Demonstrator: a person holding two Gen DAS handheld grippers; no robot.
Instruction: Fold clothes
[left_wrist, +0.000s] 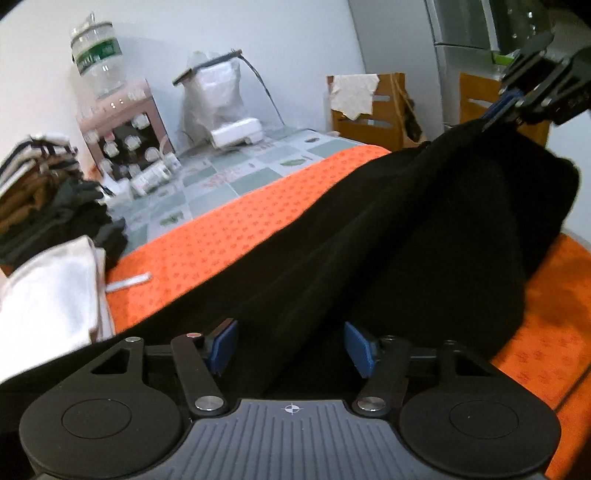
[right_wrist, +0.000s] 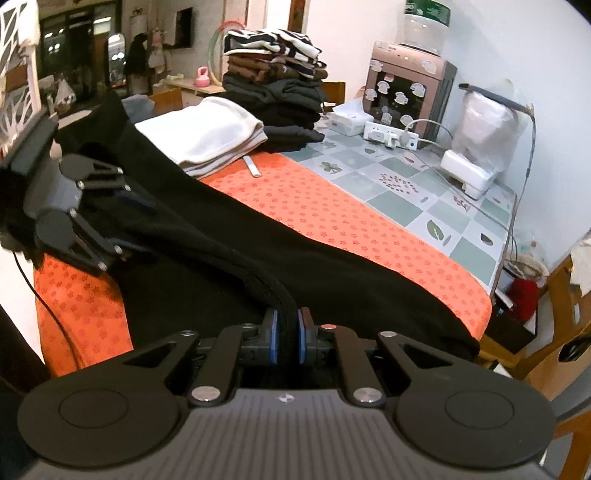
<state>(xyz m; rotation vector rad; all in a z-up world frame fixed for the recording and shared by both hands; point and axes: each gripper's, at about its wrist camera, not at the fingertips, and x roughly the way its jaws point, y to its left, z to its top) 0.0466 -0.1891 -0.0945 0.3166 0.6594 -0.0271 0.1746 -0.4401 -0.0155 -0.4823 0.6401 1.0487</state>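
Observation:
A black garment lies stretched across an orange patterned mat on the table; it also shows in the right wrist view. My left gripper has its blue pads wide apart with black cloth lying between them; in the right wrist view it sits at the garment's far left end. My right gripper is shut on a thick ribbed edge of the garment. In the left wrist view it holds the cloth's raised far end.
A stack of folded clothes and a folded white garment sit at the mat's far end. A water dispenser, power strip, white box and bagged object stand on the tiled tablecloth. Wooden chairs stand beyond.

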